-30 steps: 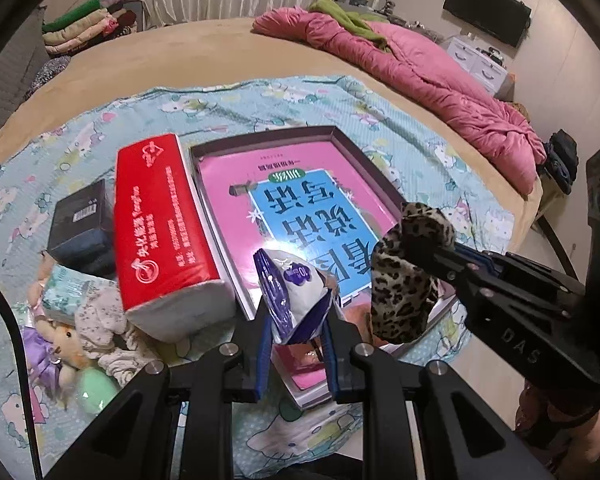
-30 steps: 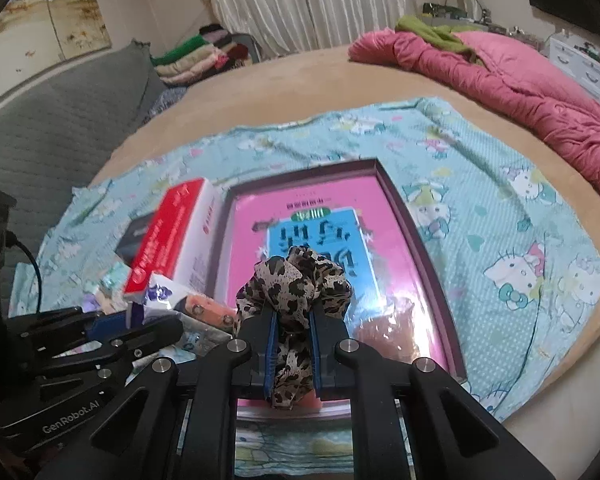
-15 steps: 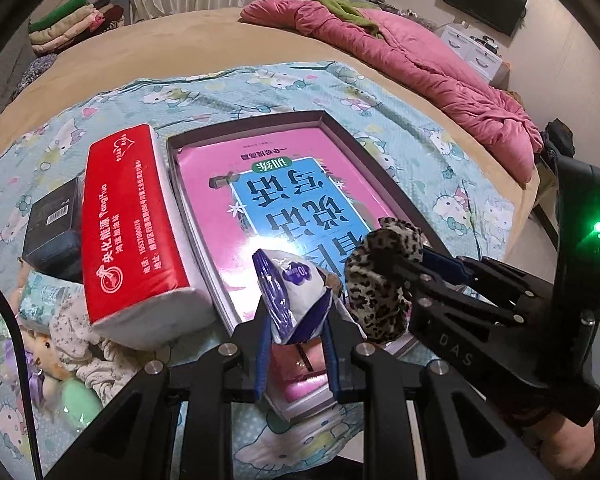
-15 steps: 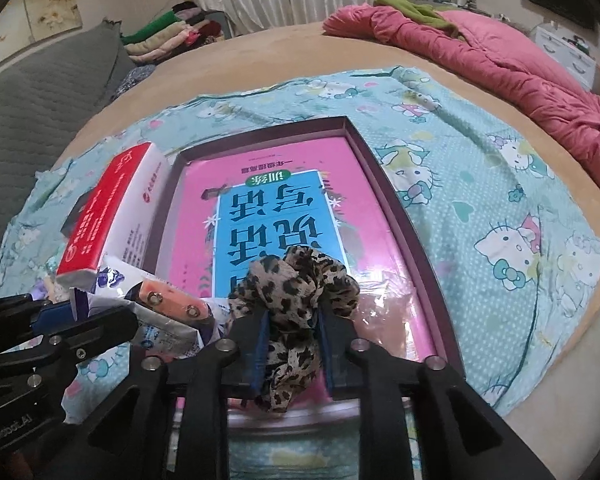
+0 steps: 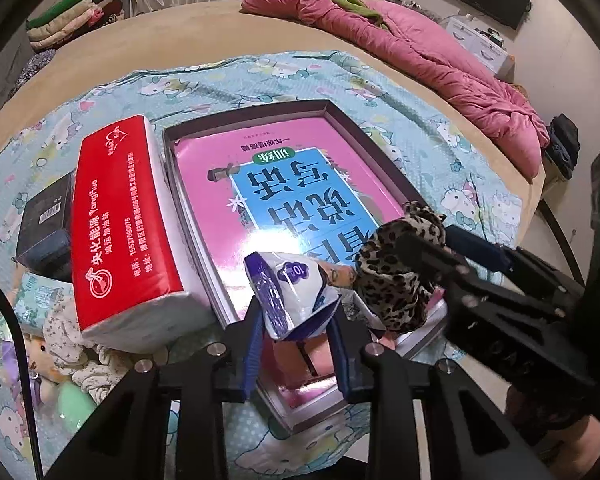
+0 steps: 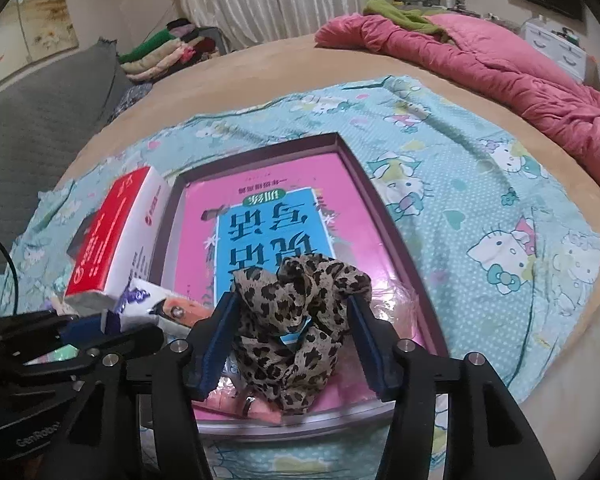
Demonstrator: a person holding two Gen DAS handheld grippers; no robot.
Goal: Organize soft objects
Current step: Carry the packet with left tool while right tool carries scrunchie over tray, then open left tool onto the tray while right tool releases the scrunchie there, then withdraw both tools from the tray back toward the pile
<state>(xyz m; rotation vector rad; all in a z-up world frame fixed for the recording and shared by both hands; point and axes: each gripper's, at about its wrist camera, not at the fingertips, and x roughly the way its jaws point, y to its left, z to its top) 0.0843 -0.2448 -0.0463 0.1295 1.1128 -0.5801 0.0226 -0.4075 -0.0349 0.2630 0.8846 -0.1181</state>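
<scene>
A shallow box (image 5: 340, 116) with a pink and blue book cover inside lies on the Hello Kitty sheet; it also shows in the right wrist view (image 6: 356, 160). My left gripper (image 5: 296, 320) is shut on a white and purple tissue pack (image 5: 292, 292) over the box's near edge. My right gripper (image 6: 292, 336) has its jaws spread wide; the leopard-print scrunchie (image 6: 296, 320) sits loose between them, over the box's near end. The scrunchie (image 5: 400, 272) also shows in the left wrist view, at the tips of the right gripper (image 5: 428, 248).
A red tissue pack (image 5: 120, 224) lies left of the box, a black box (image 5: 46, 224) beyond it. A doll and small soft items (image 5: 60, 352) lie at the near left. A pink quilt (image 5: 420, 56) covers the bed's far right.
My right gripper has opened, letting go of the leopard scrunchie over the box. The left gripper still holds the tissue pack and has shifted slightly forward.
</scene>
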